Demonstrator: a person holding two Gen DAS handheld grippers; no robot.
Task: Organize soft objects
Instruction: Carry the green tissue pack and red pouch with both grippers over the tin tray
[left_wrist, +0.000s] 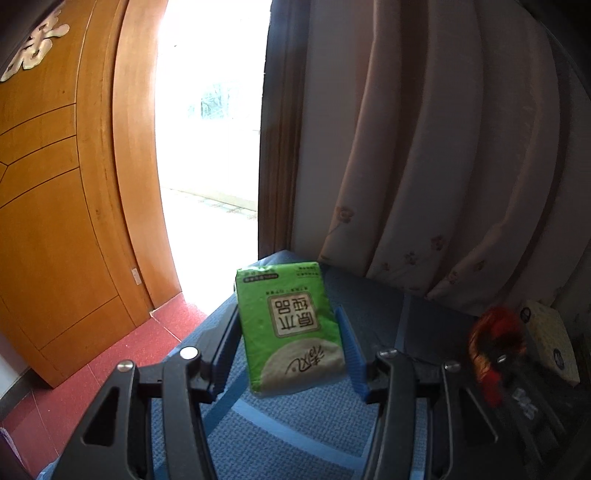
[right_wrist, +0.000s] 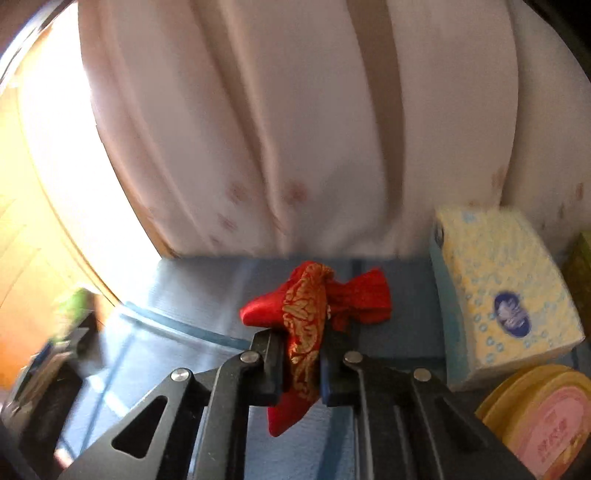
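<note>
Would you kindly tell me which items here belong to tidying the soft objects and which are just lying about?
Job:
green tissue pack, in left gripper
red pouch, in right gripper
yellow tissue pack

Lying about:
round tin
curtain
wooden door

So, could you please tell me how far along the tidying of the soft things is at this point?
Nothing looks finally sorted yet. In hand: the left hand-held gripper grips the green tissue pack above the blue mat, and the right hand-held gripper is shut on the red and gold cloth pouch. Left: placing both; the yellow tissue pack by the curtain lies untouched.
</note>
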